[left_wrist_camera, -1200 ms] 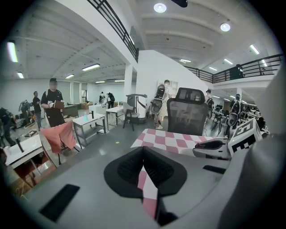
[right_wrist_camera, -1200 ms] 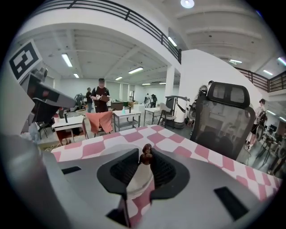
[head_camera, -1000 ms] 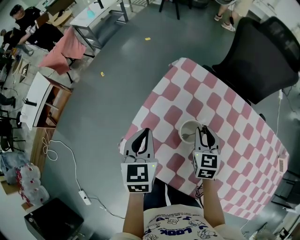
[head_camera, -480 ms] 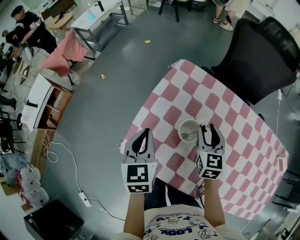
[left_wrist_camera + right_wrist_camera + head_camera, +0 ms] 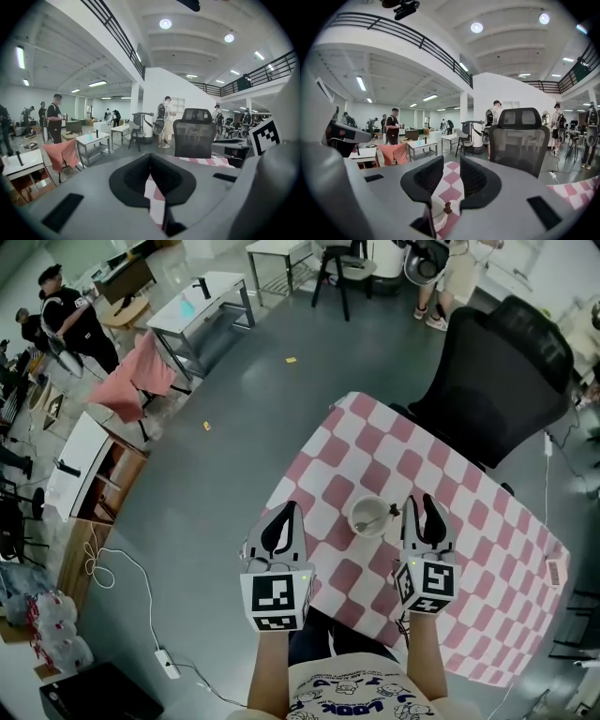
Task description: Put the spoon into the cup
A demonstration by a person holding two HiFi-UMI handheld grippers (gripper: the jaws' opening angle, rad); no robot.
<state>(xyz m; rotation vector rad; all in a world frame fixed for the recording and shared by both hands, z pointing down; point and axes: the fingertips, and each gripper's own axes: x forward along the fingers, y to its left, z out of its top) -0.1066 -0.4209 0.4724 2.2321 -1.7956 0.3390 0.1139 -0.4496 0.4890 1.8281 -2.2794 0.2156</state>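
**Cup** (image 5: 367, 518): white, round, open-topped, with smooth glossy walls. It stands upright on the surface near the edge closest to the person, between the two grippers in the head view.

**Spoon** (image 5: 379, 516): thin and pale metallic. Its bowl end lies inside the cup. The handle leans over the rim toward the right gripper and ends in a small dark knob.

**Surface** (image 5: 469, 521): covered by a cloth of pink and white squares, lying flat and matte.

**Left gripper** (image 5: 286, 510): grey moulded plastic with black ribbed pads. The jaws meet at their tips and hold nothing. It hangs over the near corner of the cloth, apart from the cup.

**Right gripper** (image 5: 421, 501): same build. Its jaws stand apart and have just been closing. The pads press on nothing. In the right gripper view, the checked cloth and the spoon's knob show low in the gap.

**Marker cubes** (image 5: 277, 600): one on each gripper, white faces with black square patterns.

**Office chair** (image 5: 497, 371): black, with a mesh-textured back, at the far side of the surface.

**Shirt** (image 5: 342, 699): pale, with dark print. "LOOK" can be read upside down; the rest is too small to tell.
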